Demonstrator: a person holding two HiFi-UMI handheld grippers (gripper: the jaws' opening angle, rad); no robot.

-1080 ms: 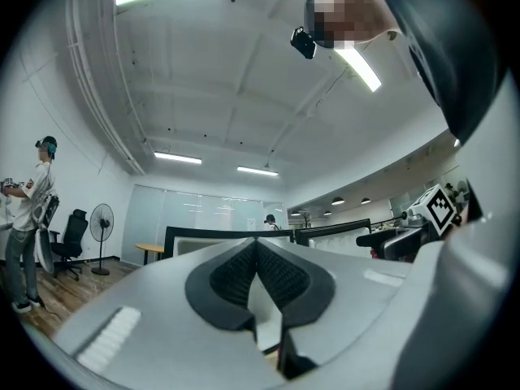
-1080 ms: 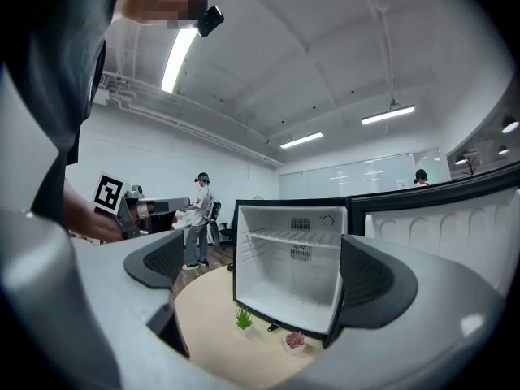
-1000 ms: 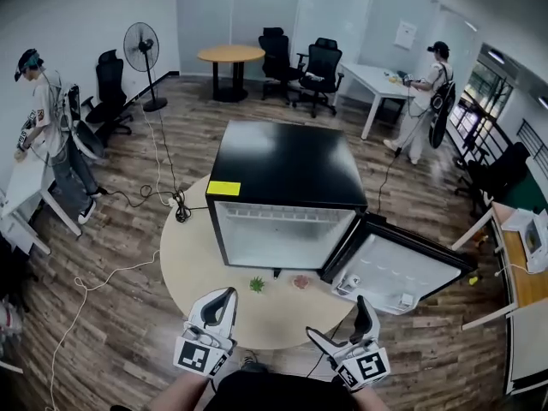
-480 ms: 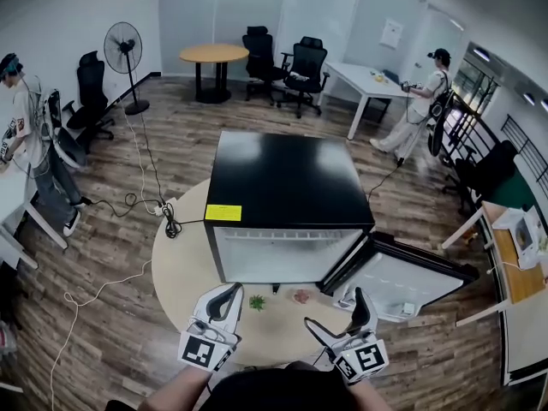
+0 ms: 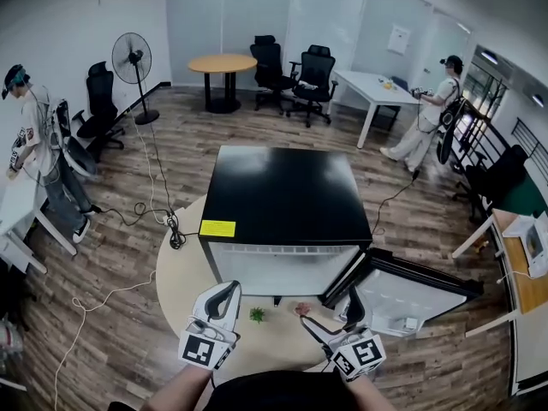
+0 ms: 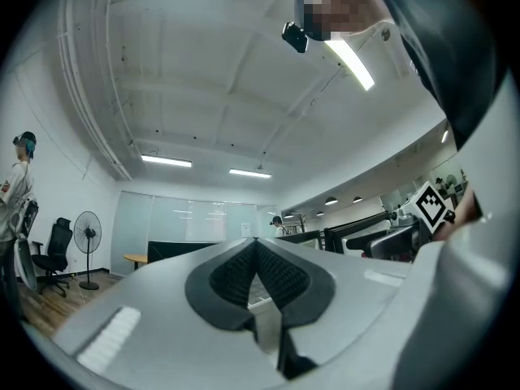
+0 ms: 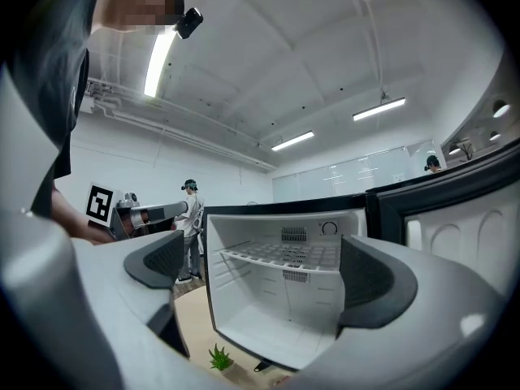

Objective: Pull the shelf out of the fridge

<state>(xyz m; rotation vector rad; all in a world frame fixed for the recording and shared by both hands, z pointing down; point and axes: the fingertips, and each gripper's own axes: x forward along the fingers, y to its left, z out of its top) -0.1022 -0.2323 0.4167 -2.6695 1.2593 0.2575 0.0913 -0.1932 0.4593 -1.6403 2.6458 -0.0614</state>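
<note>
While you stand at the near edge of the round table [image 5: 181, 268], the head view shows one black fridge [image 5: 282, 191] on it. Its door [image 5: 415, 294] is swung open to the right and near, and the white cabinet mouth faces you. One small green plant [image 5: 257, 315] sits on the table just near of the fridge, between your two claws. Your left gripper [image 5: 228, 289] hangs at the near left with its jaws pressed together, touching nothing. Your right gripper [image 5: 330, 311] hangs at the near right with its jaws spread wide, close to the door's hinge corner. Two other people stand well apart from you, one at the far left [image 5: 30, 131] and one at the far right [image 5: 432, 110].

From the left gripper view, you have that claw tilted up toward the ceiling [image 6: 203, 80]. Its two ribbed pads [image 6: 236, 270] meet at their tips with nothing caught between them.

From the right gripper view, the two pads stand wide apart and frame the open fridge without touching it. No part of the fridge lies between them at jaw depth. Inside the cabinet one white wire shelf [image 7: 284, 254] lies level in the upper part, seated fully back, just under the round dial [image 7: 329, 228]. The plant shows at the foot of the cabinet, and your left gripper shows at the left edge.
</note>
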